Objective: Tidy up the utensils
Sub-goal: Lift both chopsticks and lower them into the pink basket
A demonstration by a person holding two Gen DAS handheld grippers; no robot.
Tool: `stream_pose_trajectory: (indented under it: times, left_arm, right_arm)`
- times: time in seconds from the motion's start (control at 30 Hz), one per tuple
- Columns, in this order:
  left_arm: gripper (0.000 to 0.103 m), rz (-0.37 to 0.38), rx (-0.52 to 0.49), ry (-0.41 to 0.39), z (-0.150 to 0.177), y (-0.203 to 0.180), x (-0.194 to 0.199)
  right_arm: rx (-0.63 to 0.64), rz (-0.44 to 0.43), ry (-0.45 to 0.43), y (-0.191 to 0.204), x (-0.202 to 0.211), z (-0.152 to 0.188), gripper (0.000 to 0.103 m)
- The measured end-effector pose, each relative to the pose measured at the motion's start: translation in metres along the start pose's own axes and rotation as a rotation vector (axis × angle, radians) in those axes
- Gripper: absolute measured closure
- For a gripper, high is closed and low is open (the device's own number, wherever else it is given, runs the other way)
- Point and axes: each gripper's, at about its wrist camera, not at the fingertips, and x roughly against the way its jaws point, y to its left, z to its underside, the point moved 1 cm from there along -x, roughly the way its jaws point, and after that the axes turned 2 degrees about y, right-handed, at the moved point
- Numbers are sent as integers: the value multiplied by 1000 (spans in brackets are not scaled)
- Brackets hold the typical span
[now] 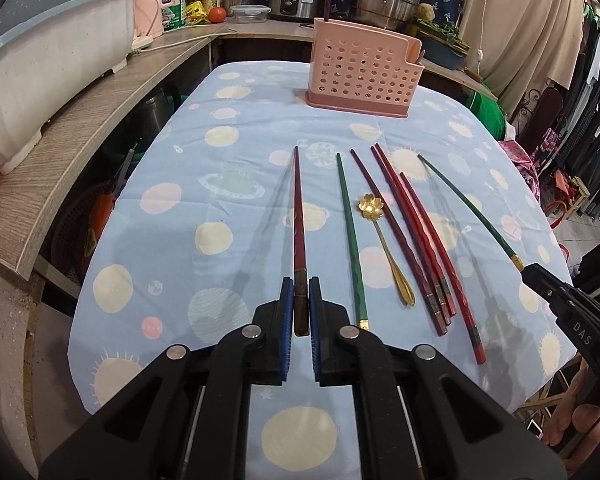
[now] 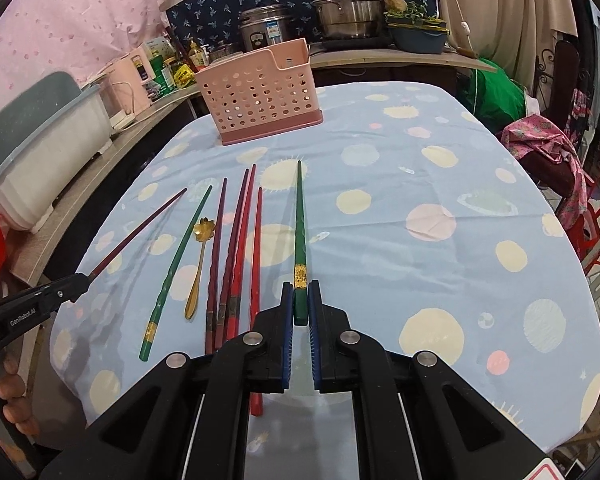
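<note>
The left gripper [image 1: 301, 292] clamps a dark red chopstick [image 1: 298, 216], the right gripper [image 2: 300, 296] a green chopstick [image 2: 300, 220]; five chopsticks and a gold spoon [image 1: 384, 240] lie unsorted, the pink holder [image 1: 360, 72] apparently nearly empty.

tablecloth [image 1: 260, 128]: cloth, matt, lightly creased
holder [image 1: 360, 68], far end of tablecloth: pink plastic, perforated, smooth
chopsticks [image 1: 416, 236], near end of cloth: red/green, lacquer-look, semi-gloss, some w/ gilt bands
spoon [image 1: 384, 240], among chopsticks: gold-tone metal, shiny
pots [image 2: 348, 4], behind holder: steel, bright
counter [image 1: 80, 128], left of cloth: wood-grain, matt
</note>
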Motion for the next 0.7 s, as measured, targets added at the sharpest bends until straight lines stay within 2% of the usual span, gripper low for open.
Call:
stream_pose_trajectory:
  times: [0.5, 0.7]
  left_arm:
    - [96, 17, 13, -53, -29, -7, 22]
    - [96, 27, 6, -110, -55, -11, 44]
  right_arm:
    - [-6, -23, -51, 1, 24, -22, 96]
    - [-2, -42, -106, 3, 45, -45, 96]
